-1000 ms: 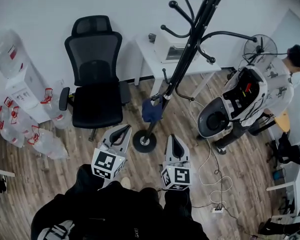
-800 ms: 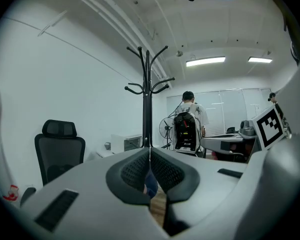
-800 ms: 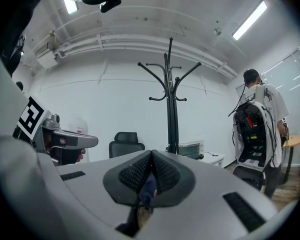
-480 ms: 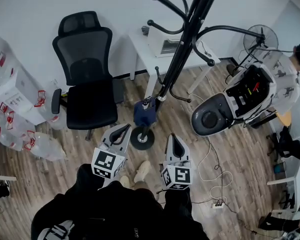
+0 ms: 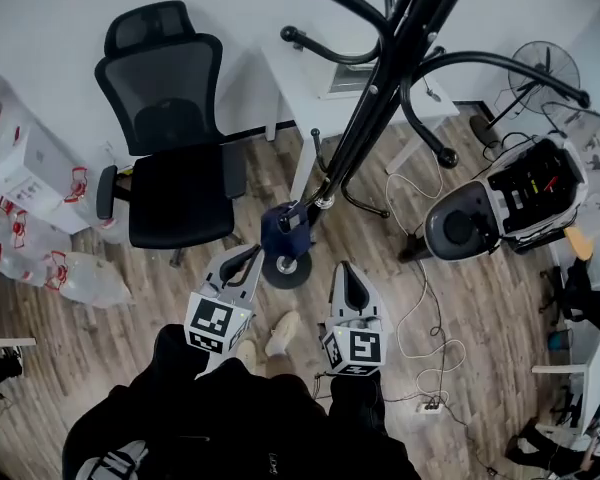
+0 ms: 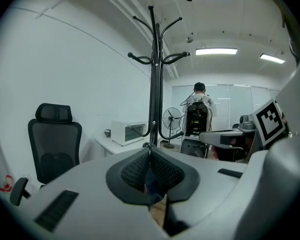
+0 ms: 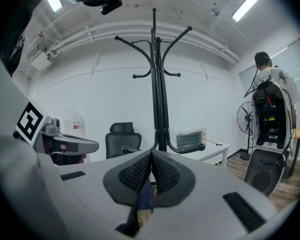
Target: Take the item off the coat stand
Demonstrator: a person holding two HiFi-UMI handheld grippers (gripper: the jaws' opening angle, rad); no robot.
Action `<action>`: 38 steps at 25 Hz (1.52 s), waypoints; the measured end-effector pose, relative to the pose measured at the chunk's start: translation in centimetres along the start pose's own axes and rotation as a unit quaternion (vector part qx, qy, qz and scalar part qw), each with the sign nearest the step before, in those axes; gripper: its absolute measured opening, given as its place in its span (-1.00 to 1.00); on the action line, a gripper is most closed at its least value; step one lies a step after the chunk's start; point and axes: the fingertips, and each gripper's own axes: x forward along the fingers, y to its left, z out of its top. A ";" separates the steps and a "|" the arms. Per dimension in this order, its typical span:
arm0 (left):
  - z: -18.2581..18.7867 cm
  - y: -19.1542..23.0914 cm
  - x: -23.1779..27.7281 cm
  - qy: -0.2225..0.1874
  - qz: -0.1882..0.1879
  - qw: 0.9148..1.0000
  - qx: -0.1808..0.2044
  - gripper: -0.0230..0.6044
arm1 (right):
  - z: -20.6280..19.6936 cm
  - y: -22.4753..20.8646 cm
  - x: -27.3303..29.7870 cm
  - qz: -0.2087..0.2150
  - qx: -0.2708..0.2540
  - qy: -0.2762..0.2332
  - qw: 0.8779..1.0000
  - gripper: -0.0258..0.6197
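A black coat stand (image 5: 380,78) rises from a round base (image 5: 285,268) on the wooden floor. A dark blue item (image 5: 283,232) hangs low on its pole. My left gripper (image 5: 248,259) is shut and empty, its tip just left of the base. My right gripper (image 5: 347,274) is also shut and empty, a little right of the base. From the left gripper (image 6: 150,151) the coat stand (image 6: 152,79) stands straight ahead. From the right gripper (image 7: 152,154) the coat stand (image 7: 159,84) is also straight ahead. Neither gripper touches the item.
A black office chair (image 5: 170,158) stands left of the stand, a white table (image 5: 280,78) with a small oven behind it. A white and black machine (image 5: 505,203) and a fan (image 5: 546,68) are at the right. Water bottles (image 5: 40,258) lie left; cables (image 5: 420,333) trail on the floor.
The view has drawn closer to the coat stand, whose hooks now loom larger overhead. The person at the right has left the head view. Both grippers stay shut.
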 end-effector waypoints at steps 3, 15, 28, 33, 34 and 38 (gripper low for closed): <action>-1.4 0.6 1.4 0.019 0.004 1.000 0.001 -0.84 | -1.0 -0.4 1.4 0.004 0.004 0.012 1.000 -0.87; -5.8 1.1 5.3 0.077 -0.033 0.996 -0.015 -0.18 | -2.2 -1.9 2.5 -0.002 0.009 0.026 1.000 -0.87; -10.0 1.6 8.6 0.126 -0.038 0.991 -0.002 0.01 | -2.1 -3.4 2.5 -0.013 0.010 0.026 1.000 -0.87; -10.3 2.0 8.9 0.130 -0.029 0.991 0.013 -0.12 | -2.1 -4.0 2.4 -0.017 0.012 0.025 0.999 -0.87; -10.2 2.0 8.9 0.132 -0.025 0.991 0.014 -0.32 | -2.1 -4.0 2.4 -0.017 0.012 0.025 0.999 -0.87; -9.8 2.2 8.8 0.128 -0.010 0.992 0.014 -0.72 | -2.1 -4.2 2.3 -0.018 0.010 0.026 0.999 -0.87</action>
